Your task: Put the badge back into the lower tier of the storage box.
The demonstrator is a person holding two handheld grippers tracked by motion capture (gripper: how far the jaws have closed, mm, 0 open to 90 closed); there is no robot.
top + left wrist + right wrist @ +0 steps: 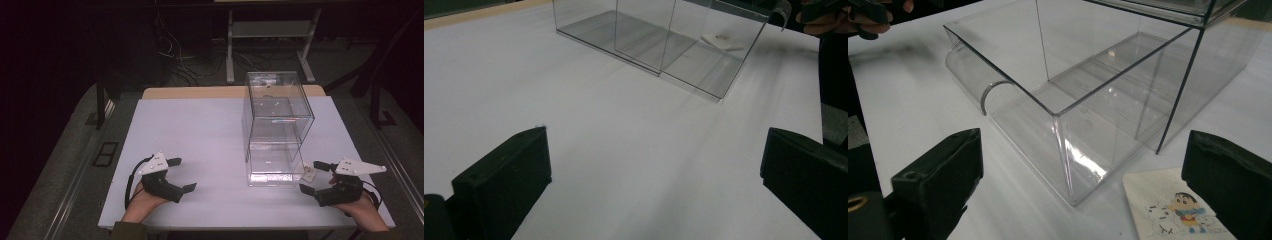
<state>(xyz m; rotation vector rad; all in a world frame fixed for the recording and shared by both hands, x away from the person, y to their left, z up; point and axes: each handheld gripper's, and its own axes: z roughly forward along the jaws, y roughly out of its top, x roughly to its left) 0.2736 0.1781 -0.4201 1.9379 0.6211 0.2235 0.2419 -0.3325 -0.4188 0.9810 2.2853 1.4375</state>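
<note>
Resting low on the white table (200, 135), my left gripper (182, 175) sits at about 7 o'clock of the tabletop in the high view, jaws spread wide with bare surface between them. My right gripper (312, 176) sits at about 5 o'clock, jaws likewise parted and holding nothing. A clear two-tier drawer box (276, 125) stands right of centre, toward 3 o'clock. Its lower drawer (1048, 115) is drawn out toward my side, with a curved handle (993, 92) on its front. A small cartoon card (1175, 207) lies flat on the table just beside the drawer's near right corner, at 11 o'clock from the right gripper and between its jaws in the right gripper view, not clamped. The left gripper is well apart from box and card.
</note>
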